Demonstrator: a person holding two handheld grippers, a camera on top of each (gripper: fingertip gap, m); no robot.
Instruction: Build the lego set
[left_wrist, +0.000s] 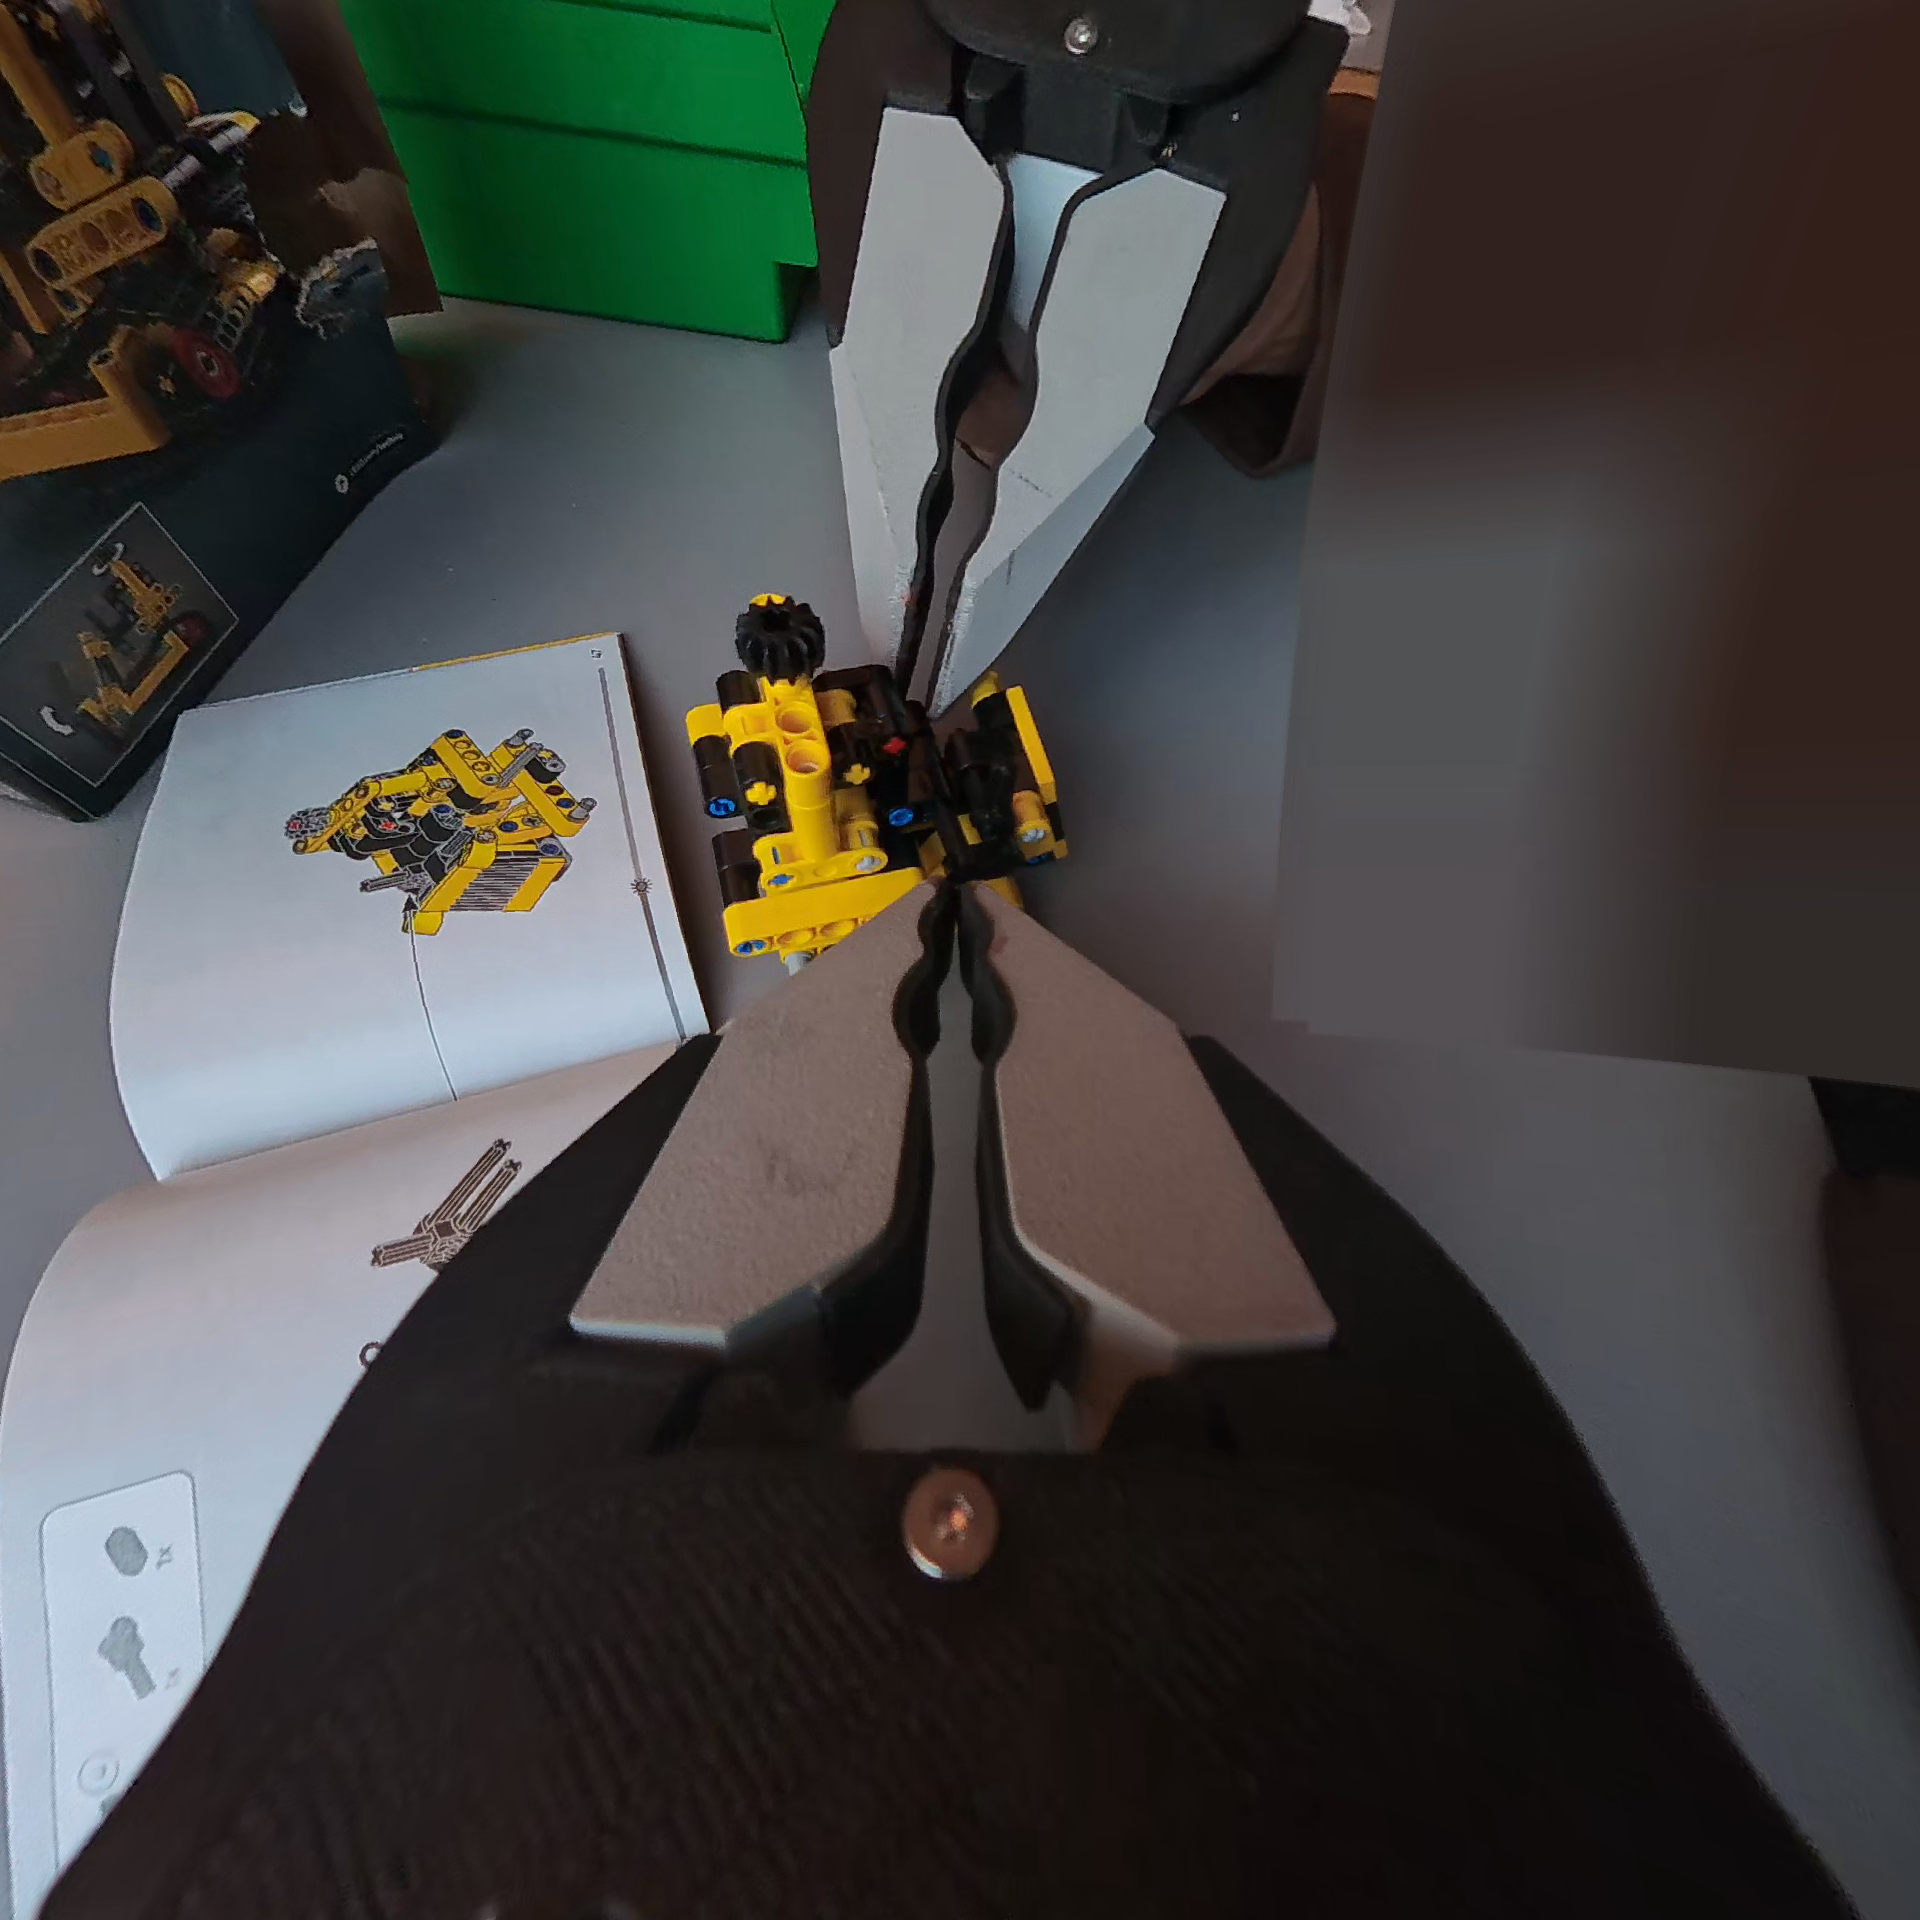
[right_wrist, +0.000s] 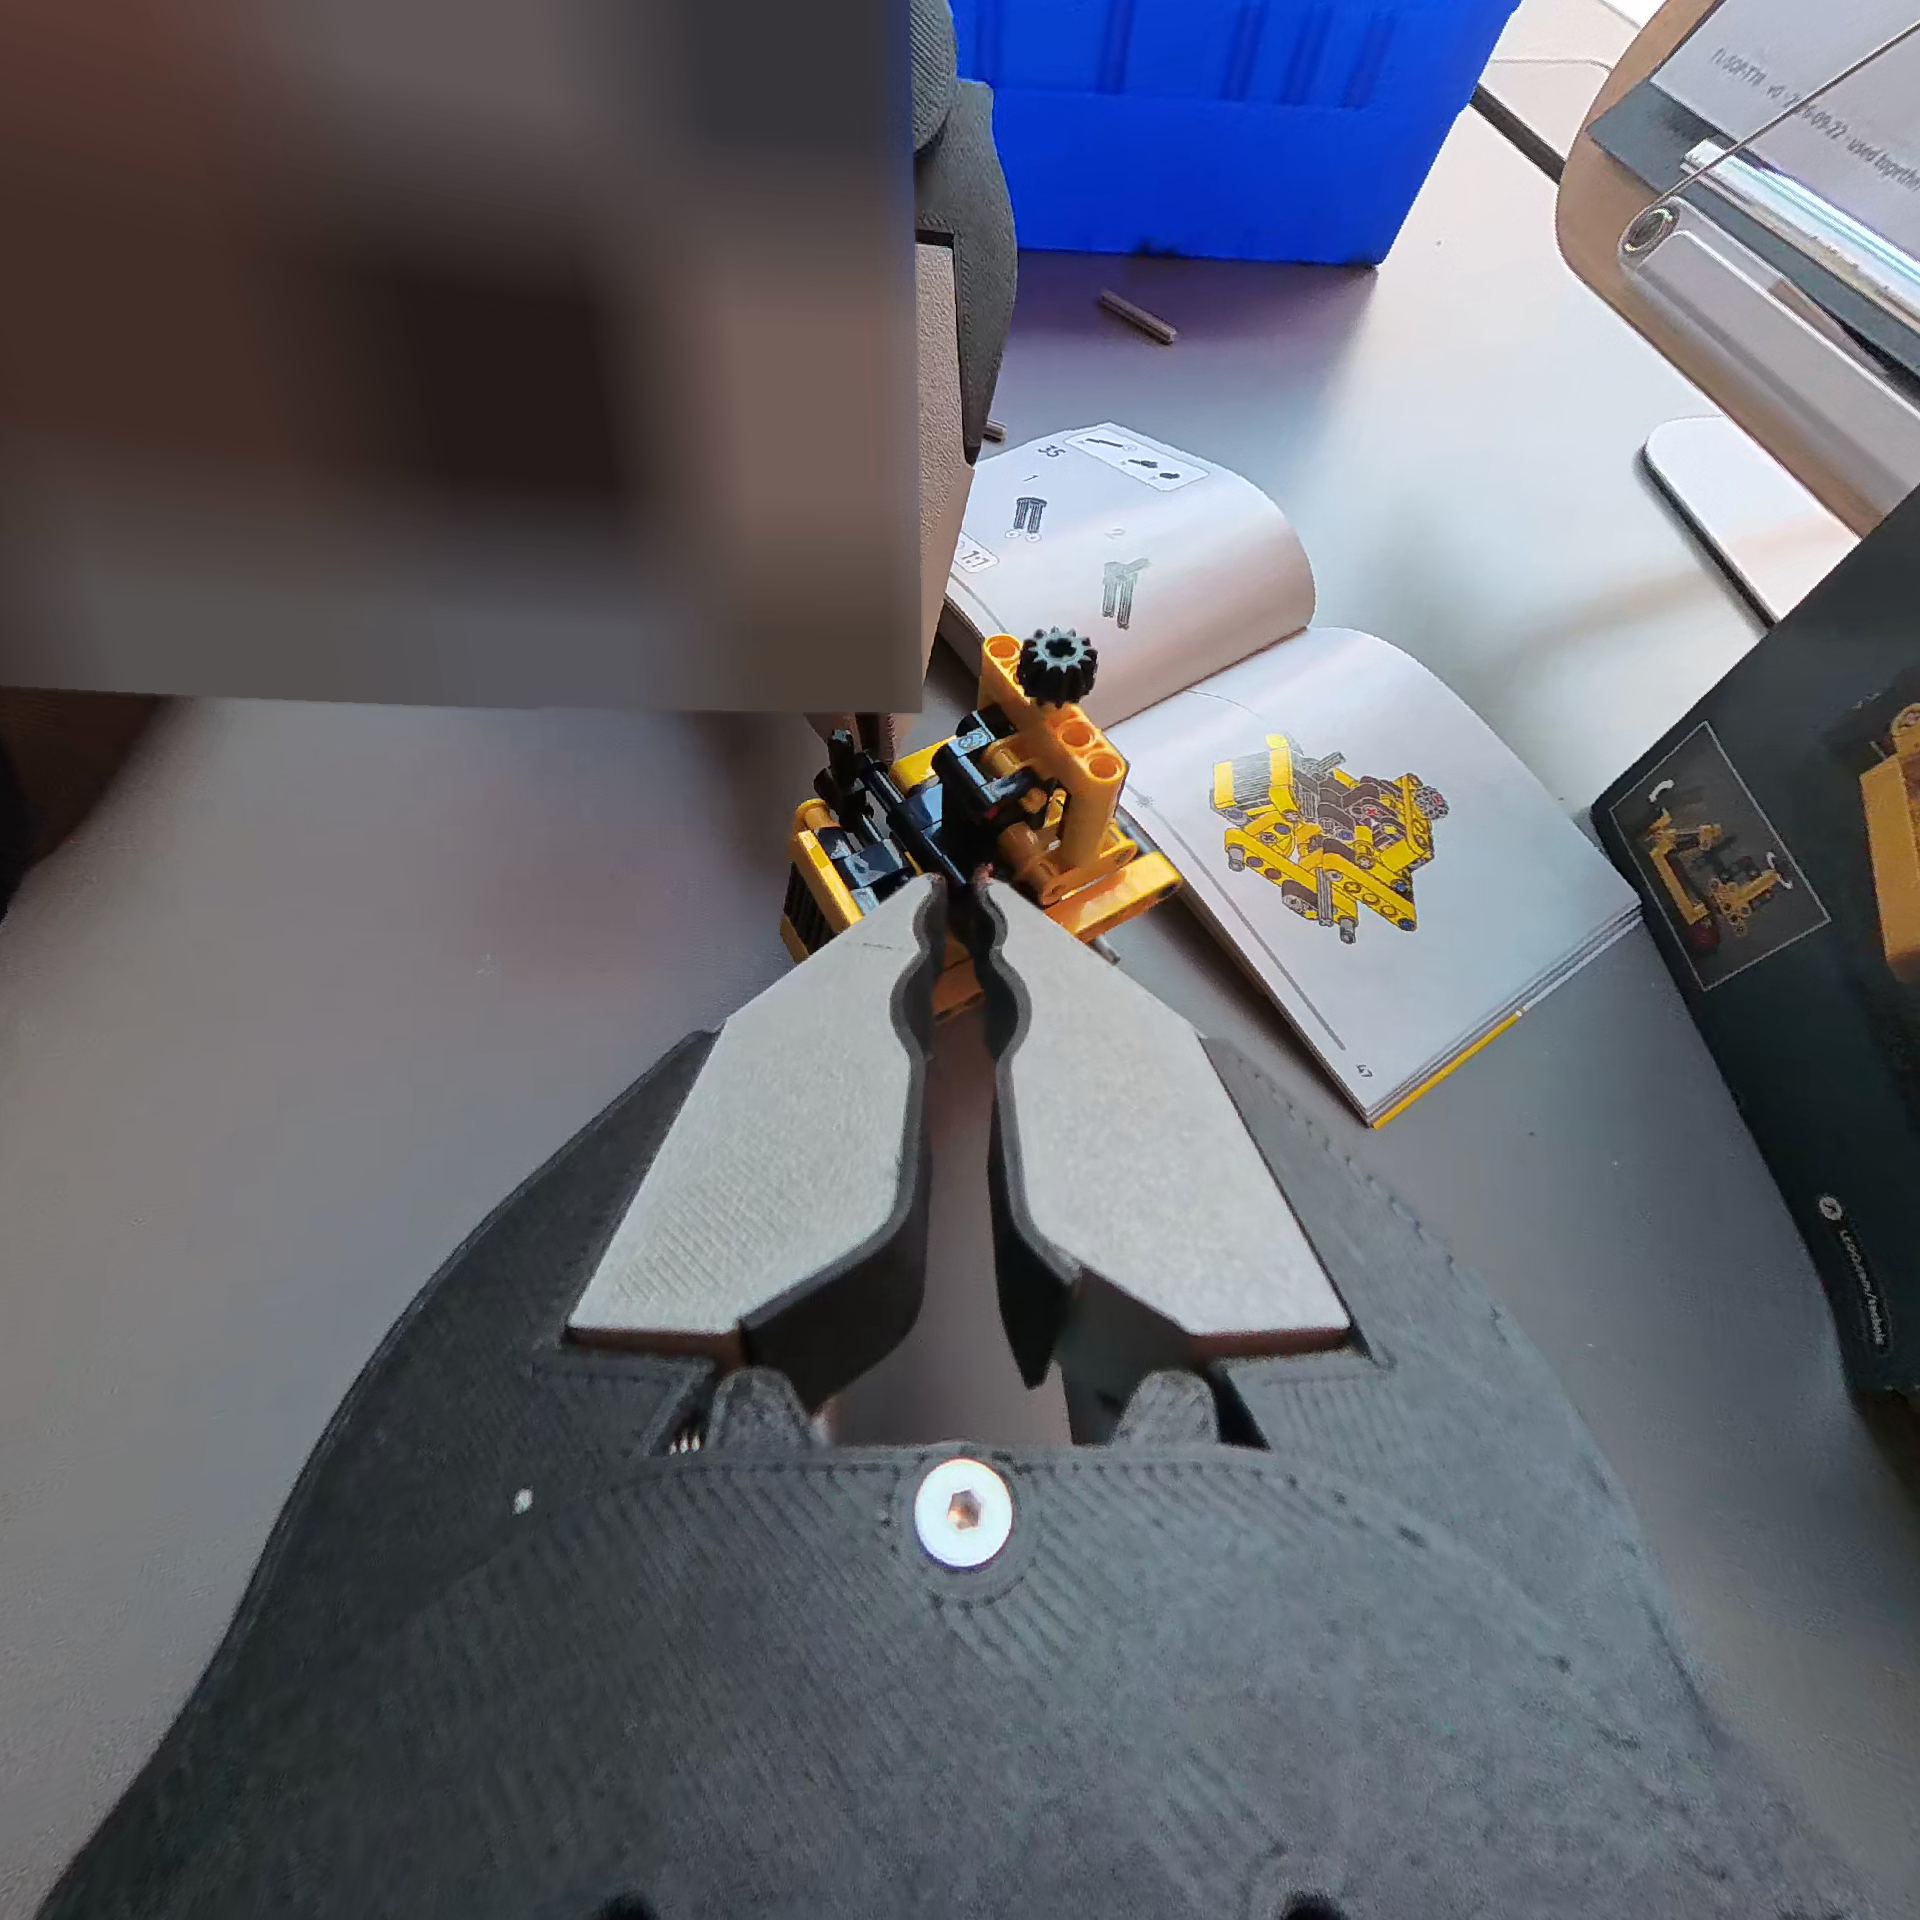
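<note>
A partly built yellow and black lego model (left_wrist: 810, 790) stands on the grey table, with a black gear (left_wrist: 779, 629) at its top. My left gripper (left_wrist: 954, 899) is shut, pinching a black part on the model's near edge. My right gripper (left_wrist: 920, 675) comes in from the far side, with its tips on the model's black middle. In the right wrist view the right gripper (right_wrist: 961, 896) is shut on a thin dark piece (right_wrist: 975, 940) and presses it against the model (right_wrist: 1081, 821). The left gripper's tips are hidden there behind a blurred patch.
An open instruction booklet (left_wrist: 364, 935) lies left of the model, with the set's dark box (left_wrist: 156, 416) beyond it. A green bin (left_wrist: 603, 156) stands at the back. The right wrist view shows a blue bin (right_wrist: 1195, 135), a loose dark axle (right_wrist: 1138, 315) and a grey flat base (right_wrist: 1745, 509). The grippers are tip to tip, or close to it. Left tips and right tips are each some 35 cm from the grey flat base (right_wrist: 1745, 509).
</note>
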